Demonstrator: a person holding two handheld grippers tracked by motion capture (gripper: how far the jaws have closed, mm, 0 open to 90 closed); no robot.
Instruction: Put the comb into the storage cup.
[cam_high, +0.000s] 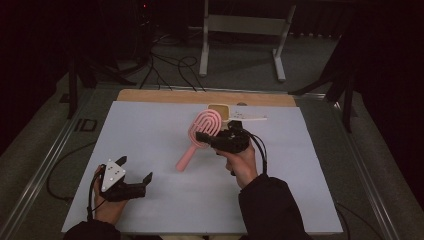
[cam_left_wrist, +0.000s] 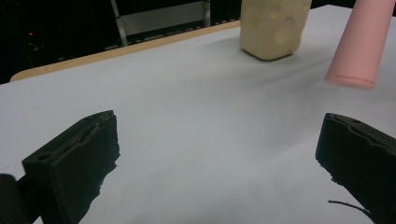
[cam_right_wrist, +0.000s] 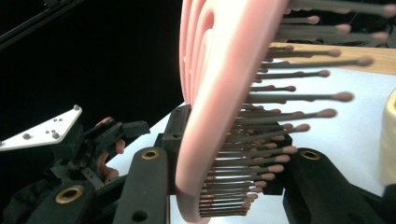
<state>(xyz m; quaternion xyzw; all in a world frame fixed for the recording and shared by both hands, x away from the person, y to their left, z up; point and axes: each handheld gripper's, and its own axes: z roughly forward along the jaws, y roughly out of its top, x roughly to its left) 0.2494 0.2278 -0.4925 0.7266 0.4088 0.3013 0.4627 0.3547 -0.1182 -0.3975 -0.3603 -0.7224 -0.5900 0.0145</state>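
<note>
- High view: at centre frame the right gripper (cam_high: 206, 136) clamps the head of the pink hairbrush (cam_high: 201, 134) above the desk (cam_high: 150, 130); the left gripper (cam_high: 134, 169), lower left, has its jaws apart and empty.
- Left gripper view: jaws wide, brush handle upper right beside a cream block (cam_left_wrist: 273, 27).
- Right gripper view: jaws pinch the bristled head.

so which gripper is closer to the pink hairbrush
Right. The right gripper is clamped on the pink hairbrush at its head, holding it above the table. The left gripper sits open near the table's front left, well apart from the brush.
</note>
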